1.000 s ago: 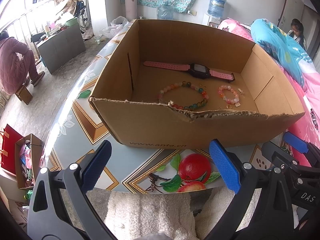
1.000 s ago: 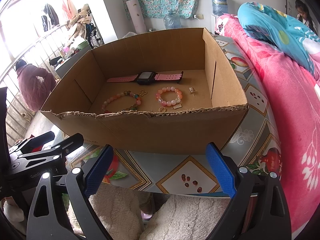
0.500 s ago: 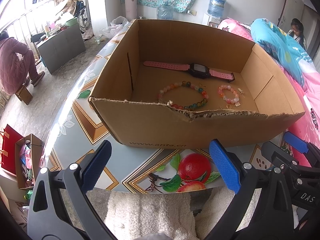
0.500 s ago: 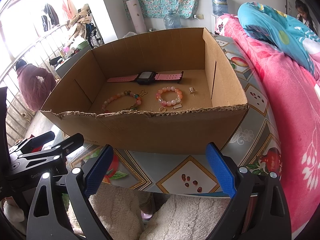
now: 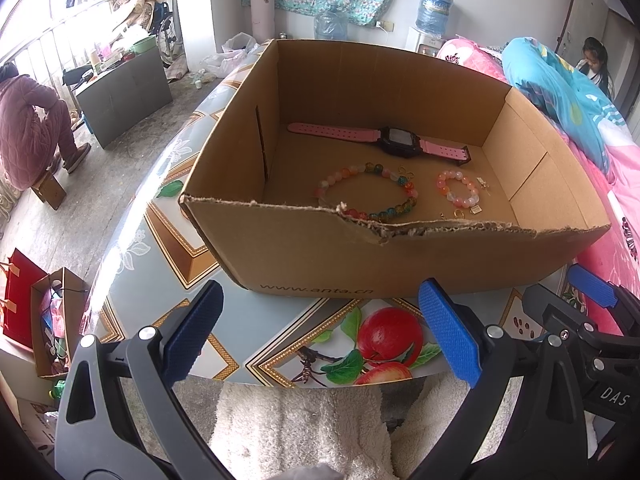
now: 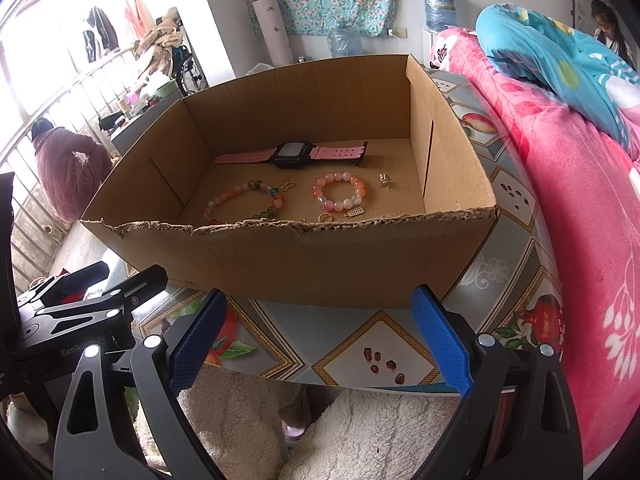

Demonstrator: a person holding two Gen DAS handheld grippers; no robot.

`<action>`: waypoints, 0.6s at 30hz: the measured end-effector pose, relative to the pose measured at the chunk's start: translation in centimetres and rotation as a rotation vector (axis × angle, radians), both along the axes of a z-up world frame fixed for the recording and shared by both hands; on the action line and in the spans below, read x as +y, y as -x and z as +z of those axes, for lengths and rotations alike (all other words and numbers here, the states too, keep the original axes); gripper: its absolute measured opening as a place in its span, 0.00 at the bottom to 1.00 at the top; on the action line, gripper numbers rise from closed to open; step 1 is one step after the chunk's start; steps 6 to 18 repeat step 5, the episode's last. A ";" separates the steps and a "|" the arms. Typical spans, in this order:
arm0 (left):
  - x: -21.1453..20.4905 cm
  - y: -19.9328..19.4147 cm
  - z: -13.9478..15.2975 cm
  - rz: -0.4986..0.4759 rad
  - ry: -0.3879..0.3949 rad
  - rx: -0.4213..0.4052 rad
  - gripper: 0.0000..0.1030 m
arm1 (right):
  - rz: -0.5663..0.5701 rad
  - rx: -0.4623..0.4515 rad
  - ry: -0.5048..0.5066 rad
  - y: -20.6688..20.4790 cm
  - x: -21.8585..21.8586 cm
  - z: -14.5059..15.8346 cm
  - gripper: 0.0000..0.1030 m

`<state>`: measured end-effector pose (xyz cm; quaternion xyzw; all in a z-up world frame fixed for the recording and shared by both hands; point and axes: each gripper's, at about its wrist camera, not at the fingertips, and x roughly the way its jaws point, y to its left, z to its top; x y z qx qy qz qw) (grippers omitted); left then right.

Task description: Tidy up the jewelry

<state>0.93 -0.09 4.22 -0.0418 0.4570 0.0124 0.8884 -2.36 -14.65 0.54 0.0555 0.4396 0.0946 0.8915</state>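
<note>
Table [image 5: 132, 264]: the glossy fruit-print tabletop carries the box at its centre.
Box [image 5: 400, 256]: the open brown cardboard box with the torn front rim sits at 12 o'clock from both grippers, all the jewelry on its floor.
Watch [image 5: 394, 142]: the pink-strapped black-faced wristwatch lies flat along the back wall, 12 o'clock inside the box.
Long bracelet [image 5: 370, 192]: the multicoloured glass-bead bracelet rests at 9 o'clock of the pink one, apart from it.
Pink bracelet [image 6: 339, 191]: the small pink-and-white bead bracelet lies 6 o'clock of the watch.
Small pieces [image 6: 355, 212]: little gold charms and a ring, scattered at 3 and 6 o'clock of the pink bracelet.
Left gripper [image 5: 320, 334]: blue pads spread wide, nothing between them, short of the box.
Right gripper [image 6: 318, 338]: also wide and empty.
Stage: fits either items tidied or awaiting sorting.
Handling tip: clear the ragged rim from above; pinch beads, not cord; charms need a fine, slow nip.
</note>
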 end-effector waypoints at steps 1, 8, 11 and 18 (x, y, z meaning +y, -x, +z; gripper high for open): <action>0.0 0.1 0.0 0.000 -0.001 -0.001 0.92 | 0.000 0.000 0.000 0.0 0.0 0.0 0.88; 0.0 0.1 0.0 0.000 -0.001 0.000 0.92 | 0.000 0.000 0.000 0.0 0.0 0.0 0.88; 0.0 0.1 0.0 0.000 -0.001 0.000 0.92 | 0.000 0.000 0.000 0.0 0.0 0.0 0.88; 0.0 0.1 0.0 0.000 -0.001 0.000 0.92 | 0.000 0.000 0.000 0.0 0.0 0.0 0.88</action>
